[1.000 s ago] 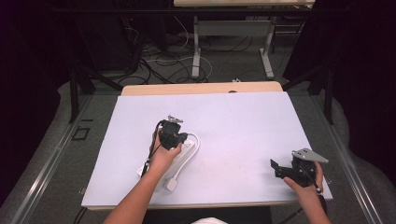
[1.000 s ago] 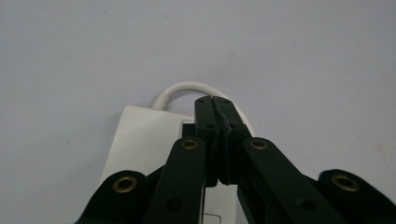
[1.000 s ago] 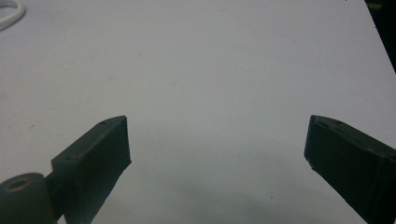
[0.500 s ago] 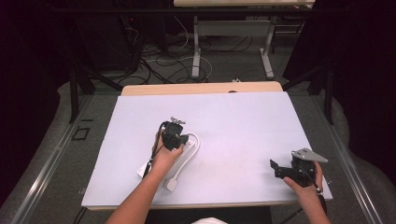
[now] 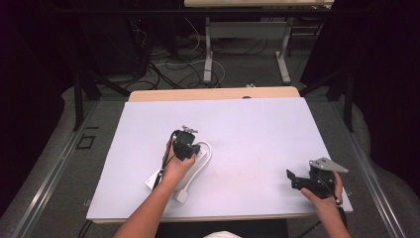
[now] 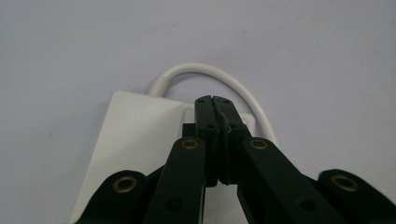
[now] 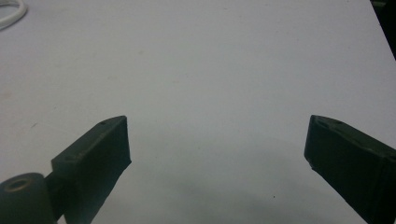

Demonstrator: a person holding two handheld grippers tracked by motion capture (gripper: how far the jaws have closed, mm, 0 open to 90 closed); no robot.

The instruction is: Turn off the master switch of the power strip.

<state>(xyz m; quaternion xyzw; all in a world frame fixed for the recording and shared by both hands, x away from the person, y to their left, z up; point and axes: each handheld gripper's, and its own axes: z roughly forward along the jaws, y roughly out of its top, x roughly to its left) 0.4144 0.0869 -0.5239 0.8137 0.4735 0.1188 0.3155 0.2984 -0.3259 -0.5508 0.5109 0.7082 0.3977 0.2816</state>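
We see a pale lilac surface [image 5: 257, 134] spread across the table, bare over most of its width. On its left-hand part lies a flat white power strip [image 6: 140, 140], its long body running from the near left edge up toward the middle of the surface. A white cable [image 6: 210, 71] leaves the far end of the strip, loops round in a tight arc and comes back down along the strip's right side to a white plug [image 5: 182, 195] that lies near the front edge.

Our left gripper [image 6: 215, 100] stands over the far end of the power strip, pointing down at it. Its two black jaws are pressed together with no gap between them and nothing caught there. The tips sit right at the strip's top face, over a small raised part near the cable end; we cannot tell whether they actually press on it or hang just above.

Our right gripper [image 7: 217, 144] rests well apart from all this, low over the bare surface near the front right corner. Its jaws stand spread wide and hold nothing, with only the plain sheet between them. A bit of the white cable shows far off at the top left corner of the right gripper view.
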